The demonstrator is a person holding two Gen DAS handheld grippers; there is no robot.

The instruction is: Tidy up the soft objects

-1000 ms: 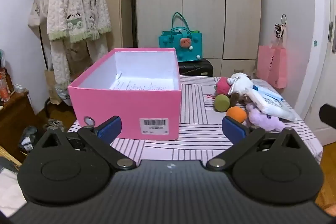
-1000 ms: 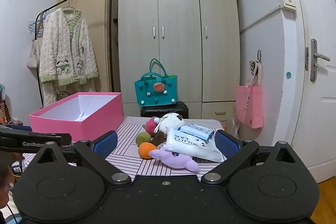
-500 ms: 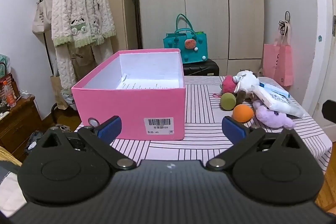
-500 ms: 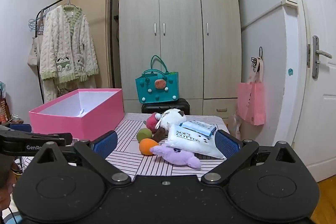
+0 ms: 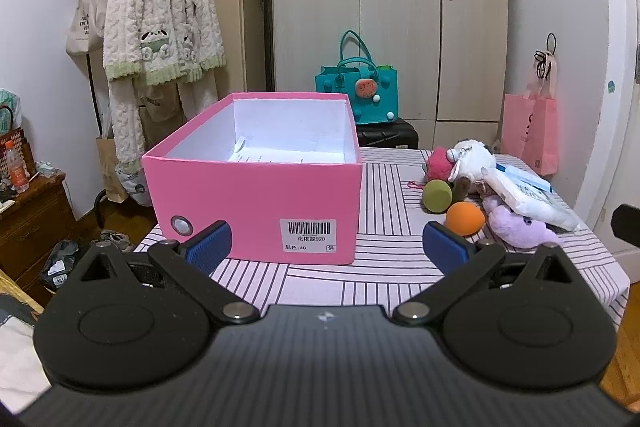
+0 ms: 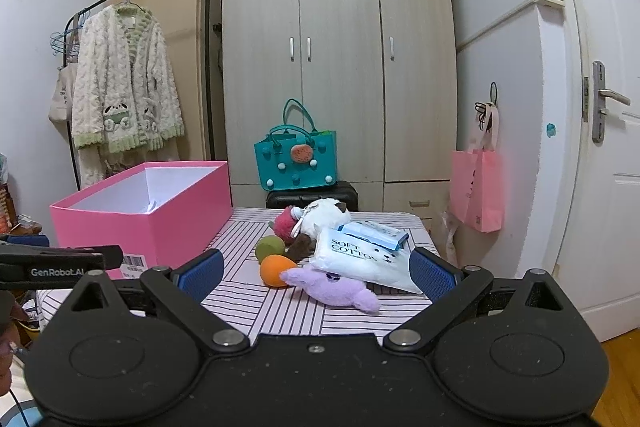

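Note:
An open pink box [image 5: 256, 195] [image 6: 148, 223] stands on the left of the striped table [image 5: 384, 267], with only a paper sheet inside. To its right lies a pile of soft things: a purple plush [image 6: 336, 291] [image 5: 520, 227], an orange ball [image 6: 274, 269] [image 5: 464, 219], a green ball [image 6: 270, 247] [image 5: 437, 196], a red plush [image 6: 286, 227], a white plush [image 6: 326, 215] and a white cotton pack [image 6: 360, 259]. My left gripper [image 5: 327, 247] is open and empty before the box. My right gripper [image 6: 316, 269] is open and empty, short of the pile.
A teal bag [image 6: 296, 163] sits on a black case behind the table, before a wardrobe [image 6: 340, 67]. A clothes rack with a fluffy robe [image 5: 160, 27] stands at left. A pink bag [image 6: 476, 195] hangs at right by the door.
Both grippers have drawn back and risen slightly, so the box and pile look a little farther and lower. Both stay open and empty.

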